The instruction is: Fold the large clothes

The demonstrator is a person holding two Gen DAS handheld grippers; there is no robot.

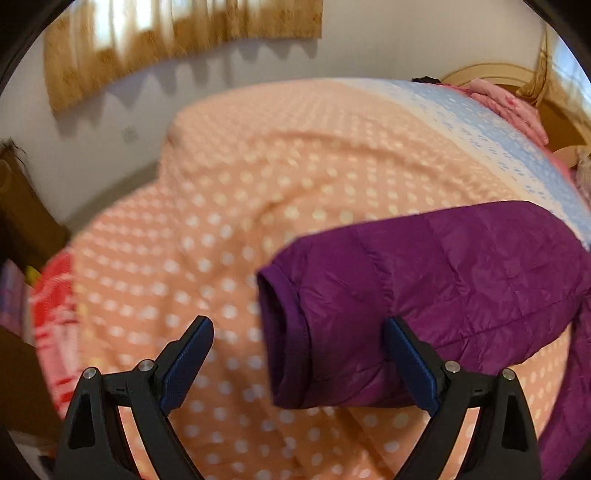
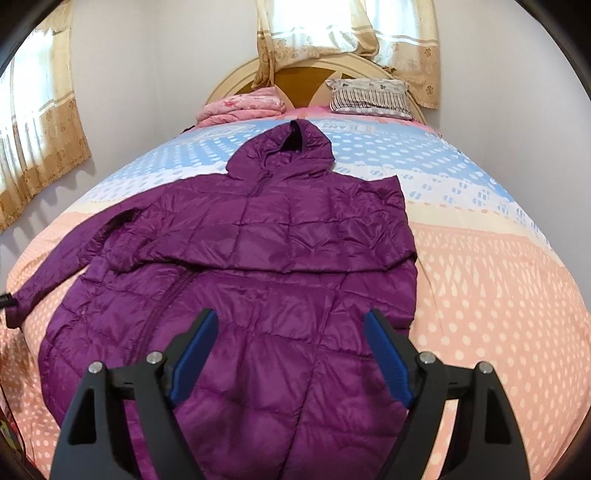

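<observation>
Your left gripper (image 1: 297, 341) stands with its jaws spread wide and nothing between them; the open cuff of the sleeve (image 1: 286, 343) lies in the gap, toward the finger at 3 o'clock, and whether that finger touches the fabric cannot be told; the sleeve runs off from the cuff toward 2 o'clock, lying on the bedspread (image 1: 229, 206), which is peach with pale dots here and turns blue and white toward 1 o'clock; this view is somewhat blurred.

Your right gripper (image 2: 290, 336) is likewise spread wide and holds nothing; it hangs over the lower part of the purple jacket (image 2: 258, 258); the blue pads (image 2: 194, 350) frame the quilted hem area, and contact with it cannot be told.

In the right wrist view the jacket lies flat on the bed, front up, hood (image 2: 291, 147) toward 12 o'clock and hem toward 6 o'clock; one sleeve reaches out toward 9 o'clock, with its cuff at the frame edge; the other sleeve seems folded across the chest, ending near 10 o'clock of the body.

Beyond the hood, at 12 o'clock, a folded pink quilt (image 2: 242, 105) and a patterned pillow (image 2: 371, 94) rest against the headboard (image 2: 299, 79); curtains (image 2: 347, 29) hang above it.
</observation>
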